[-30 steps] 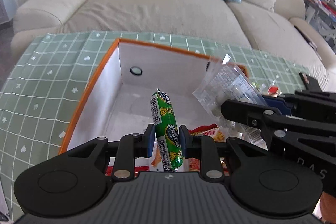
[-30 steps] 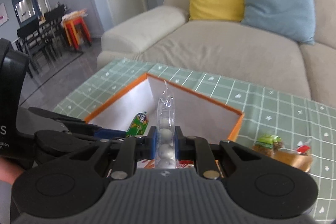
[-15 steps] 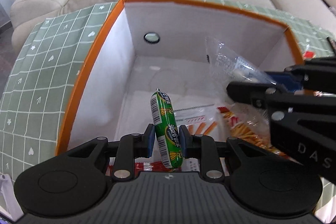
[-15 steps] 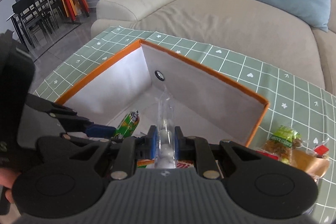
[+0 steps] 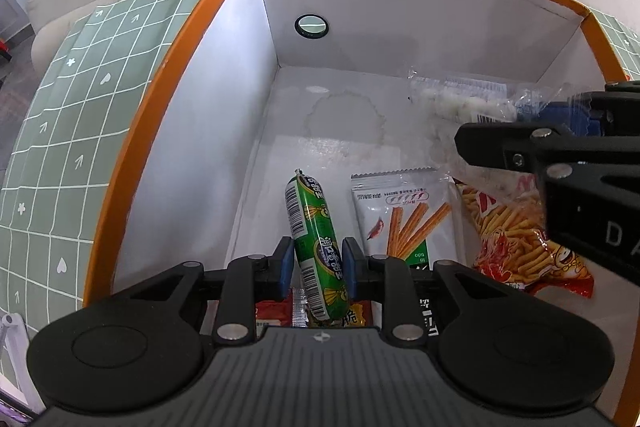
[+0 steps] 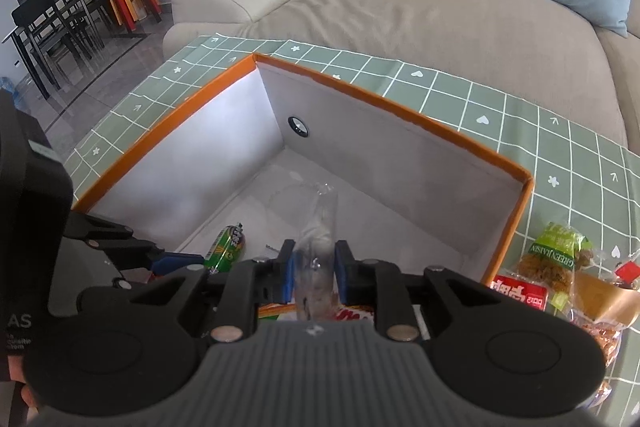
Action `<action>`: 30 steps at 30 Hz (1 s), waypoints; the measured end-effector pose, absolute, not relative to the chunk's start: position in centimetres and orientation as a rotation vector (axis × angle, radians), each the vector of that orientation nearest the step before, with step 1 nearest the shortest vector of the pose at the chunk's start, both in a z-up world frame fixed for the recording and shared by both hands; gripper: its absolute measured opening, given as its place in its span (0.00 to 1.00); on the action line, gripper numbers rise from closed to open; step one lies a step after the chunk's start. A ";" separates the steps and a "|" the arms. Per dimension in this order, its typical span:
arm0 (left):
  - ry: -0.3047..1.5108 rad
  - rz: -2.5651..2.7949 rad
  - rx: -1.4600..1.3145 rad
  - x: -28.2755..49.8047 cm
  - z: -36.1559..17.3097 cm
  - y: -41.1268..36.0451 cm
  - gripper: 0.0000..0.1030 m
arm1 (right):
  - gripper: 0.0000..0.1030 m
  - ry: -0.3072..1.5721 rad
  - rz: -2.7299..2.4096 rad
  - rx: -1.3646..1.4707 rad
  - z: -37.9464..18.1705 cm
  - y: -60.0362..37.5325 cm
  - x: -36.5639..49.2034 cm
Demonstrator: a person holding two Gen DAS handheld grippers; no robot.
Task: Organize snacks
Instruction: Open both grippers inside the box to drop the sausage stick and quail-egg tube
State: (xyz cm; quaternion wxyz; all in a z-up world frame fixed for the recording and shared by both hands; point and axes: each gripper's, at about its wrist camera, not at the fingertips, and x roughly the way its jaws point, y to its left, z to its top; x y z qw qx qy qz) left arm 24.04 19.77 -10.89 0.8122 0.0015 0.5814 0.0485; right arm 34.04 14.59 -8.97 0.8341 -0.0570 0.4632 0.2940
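Observation:
An orange-rimmed white box (image 5: 160, 99) (image 6: 400, 107) stands on the table. My left gripper (image 5: 316, 263) reaches down into it, shut on a green sausage stick (image 5: 312, 223) (image 6: 228, 243) that hangs just above the packs on the floor. My right gripper (image 6: 315, 269) is also inside the box; its jaws are opening. A clear bag of white balls (image 6: 318, 227) (image 5: 460, 103) stands loose between its pads, its far end near the box floor. A white stick-biscuit pack (image 5: 404, 215) and a red fries pack (image 5: 520, 239) lie on the floor.
A green checked cloth (image 6: 520, 127) covers the table. Right of the box lie a green raisin pack (image 6: 556, 255), a red pack (image 6: 520, 295) and a golden bag (image 6: 600, 299). A beige sofa (image 6: 400, 7) stands behind; dining chairs (image 6: 48, 23) are far left.
Both grippers have sunk into the box and tipped downward, carrying the sausage and the clear bag. The right pads have parted a little around the bag.

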 end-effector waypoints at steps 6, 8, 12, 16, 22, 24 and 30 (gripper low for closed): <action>1.233 0.114 0.020 23.7 -10.5 19.3 0.42 | 0.20 0.963 0.612 -0.129 -8.6 14.4 33.6; 1.221 0.111 0.020 23.5 -10.1 19.2 0.51 | 0.25 0.952 0.612 -0.133 -8.3 14.3 33.4; 1.201 0.122 0.040 23.2 -9.2 19.0 0.65 | 0.38 0.924 0.601 -0.149 -7.6 14.1 32.9; 1.181 0.118 0.035 22.7 -8.1 18.7 0.71 | 0.44 0.901 0.589 -0.152 -6.9 13.7 32.4; 1.136 0.114 0.043 21.9 -6.2 17.7 0.73 | 0.52 0.834 0.574 -0.162 -5.2 12.5 31.3; 1.115 0.114 0.036 21.6 -5.3 17.2 0.74 | 0.54 0.806 0.571 -0.164 -4.5 12.0 30.9; 1.047 0.096 0.011 20.9 -3.0 15.8 0.74 | 0.58 0.724 0.534 -0.148 -2.7 9.4 29.5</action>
